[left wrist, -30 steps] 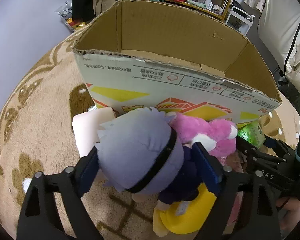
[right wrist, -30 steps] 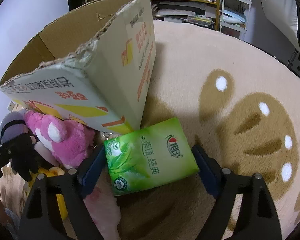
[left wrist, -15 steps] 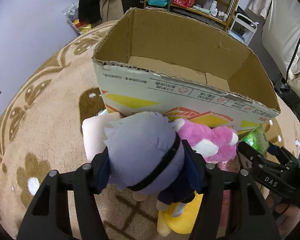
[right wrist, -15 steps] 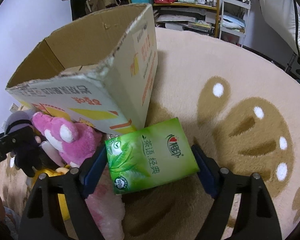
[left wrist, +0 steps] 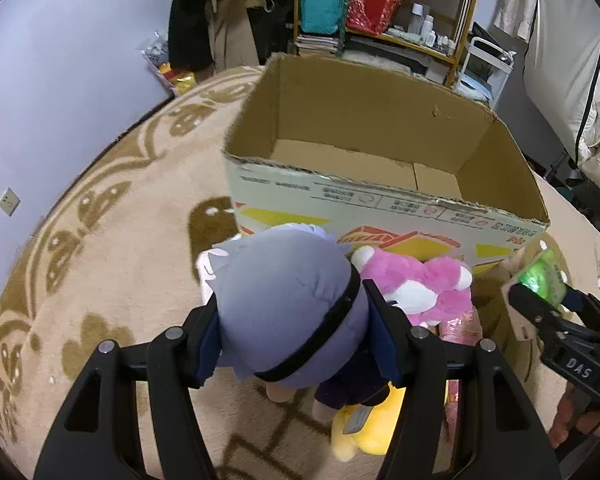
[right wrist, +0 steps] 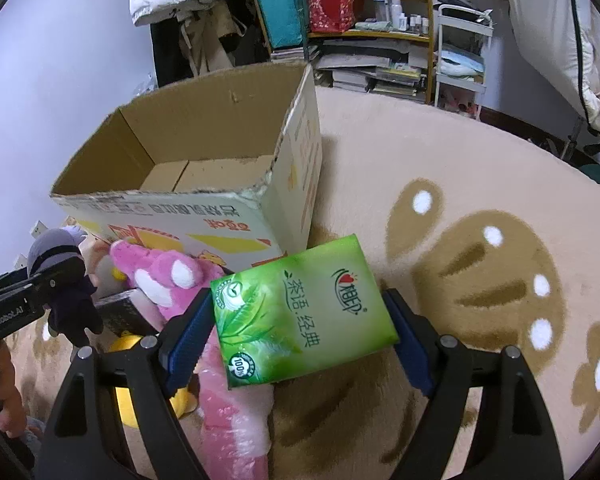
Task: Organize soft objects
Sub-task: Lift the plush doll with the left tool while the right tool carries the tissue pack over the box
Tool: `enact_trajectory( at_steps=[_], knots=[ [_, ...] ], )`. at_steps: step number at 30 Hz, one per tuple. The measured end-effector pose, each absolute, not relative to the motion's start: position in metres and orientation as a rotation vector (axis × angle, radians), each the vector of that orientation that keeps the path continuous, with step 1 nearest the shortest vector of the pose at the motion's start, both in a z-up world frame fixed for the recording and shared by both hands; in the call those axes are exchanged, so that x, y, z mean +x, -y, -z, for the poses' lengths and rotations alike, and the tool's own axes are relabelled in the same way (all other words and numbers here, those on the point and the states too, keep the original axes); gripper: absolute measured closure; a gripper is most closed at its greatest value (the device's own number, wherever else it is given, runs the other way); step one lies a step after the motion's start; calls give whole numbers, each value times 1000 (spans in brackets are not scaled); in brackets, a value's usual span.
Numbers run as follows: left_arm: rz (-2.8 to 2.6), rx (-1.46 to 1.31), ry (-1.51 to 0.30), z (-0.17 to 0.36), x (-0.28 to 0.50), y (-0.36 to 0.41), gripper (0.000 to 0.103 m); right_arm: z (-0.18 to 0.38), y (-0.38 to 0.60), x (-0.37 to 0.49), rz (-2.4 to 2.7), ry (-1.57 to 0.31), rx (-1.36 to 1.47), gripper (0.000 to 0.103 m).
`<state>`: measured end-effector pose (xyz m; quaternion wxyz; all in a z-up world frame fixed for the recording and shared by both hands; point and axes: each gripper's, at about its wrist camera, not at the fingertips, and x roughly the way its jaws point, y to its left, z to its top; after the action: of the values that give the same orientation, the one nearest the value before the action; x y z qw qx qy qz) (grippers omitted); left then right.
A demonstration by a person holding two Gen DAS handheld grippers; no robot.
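My left gripper [left wrist: 296, 334] is shut on a grey-haired plush doll [left wrist: 284, 300] in dark clothes and holds it above the rug, in front of the open cardboard box [left wrist: 380, 204]. My right gripper [right wrist: 300, 328] is shut on a green tissue pack [right wrist: 300, 308], lifted beside the box's near right corner [right wrist: 268, 196]. The doll [right wrist: 64, 276] and the left gripper show at the left of the right wrist view. The tissue pack [left wrist: 544, 276] shows at the right of the left wrist view. The box looks empty inside.
A pink plush [left wrist: 416, 284], a yellow plush [left wrist: 372, 428], a pink plastic pack [right wrist: 232, 420] and a pale cushion [left wrist: 206, 276] lie on the beige patterned rug [right wrist: 480, 200] before the box. Shelves [left wrist: 388, 12], hanging clothes and a white trolley [right wrist: 460, 52] stand behind.
Both grippers have risen with their loads, so the box's floor now shows. The left gripper closed on the doll's head.
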<state>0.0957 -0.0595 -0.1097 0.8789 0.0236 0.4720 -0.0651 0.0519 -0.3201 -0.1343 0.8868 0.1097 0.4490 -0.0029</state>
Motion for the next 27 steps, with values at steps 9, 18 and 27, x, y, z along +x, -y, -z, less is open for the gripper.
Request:
enact_trajectory(
  at_steps=[9,18,27],
  knots=[
    [73,71,-850,78,80,45,41,91,319,26,33,-774,202,16],
    [-2,110,-627,26,61,35,41,52,318,13,38,-633,188,16],
    [-34,165,-471,-6,66,35,41,30,313,19,27,-558,193,16]
  ],
)
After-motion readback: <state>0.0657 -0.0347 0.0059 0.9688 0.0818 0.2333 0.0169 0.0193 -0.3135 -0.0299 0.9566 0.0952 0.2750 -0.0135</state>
